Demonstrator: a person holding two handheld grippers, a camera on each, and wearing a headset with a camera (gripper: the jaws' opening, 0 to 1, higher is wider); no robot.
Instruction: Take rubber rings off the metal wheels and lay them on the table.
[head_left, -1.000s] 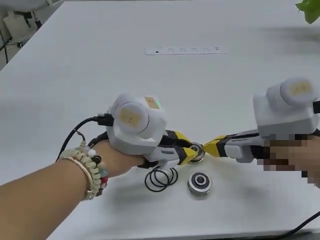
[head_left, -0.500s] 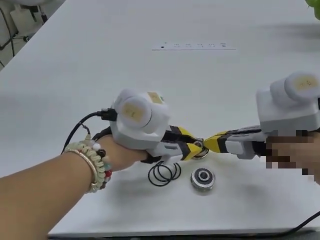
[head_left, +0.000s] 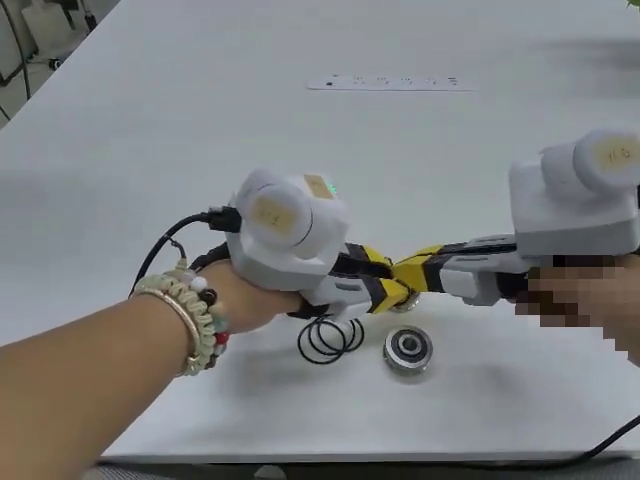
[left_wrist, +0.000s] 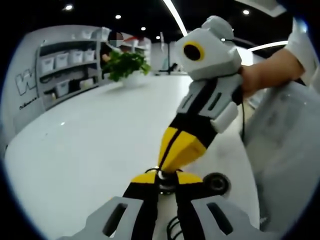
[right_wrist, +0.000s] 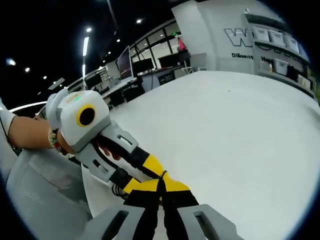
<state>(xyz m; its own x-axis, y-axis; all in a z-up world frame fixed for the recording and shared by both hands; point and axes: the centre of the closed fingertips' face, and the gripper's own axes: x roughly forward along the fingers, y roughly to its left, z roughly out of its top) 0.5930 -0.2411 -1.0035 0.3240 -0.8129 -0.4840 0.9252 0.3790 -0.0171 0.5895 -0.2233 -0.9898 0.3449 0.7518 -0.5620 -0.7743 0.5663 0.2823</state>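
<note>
Two wheels are in play. One metal wheel is clamped between the fingers of the left gripper, which are closed to the wheel's width and hold it up off the bench. The right gripper comes in from the opposite side, its fingers pressed together to a thin seam and their tips touching the held wheel. A thin dark strand shows at that seam. It is probably the rubber ring, but it is too small to be sure the ring is actually pinched.

The step in hand looks like peeling a ring off the clamped wheel. To do it well, the left fingers should grip firmly and stay level so the wheel cannot twist out. The right fingers should nip only the edge of the ring, lift it over the rim, and roll it off round the wheel rather than yank it straight back. A hard tug could drag the wheel free or let the ring snap away.

The loose rings already removed lie on the bench directly beneath the left fingers. The second wheel lies flat just below the point where the two sets of fingertips meet, close beside those rings.
</note>
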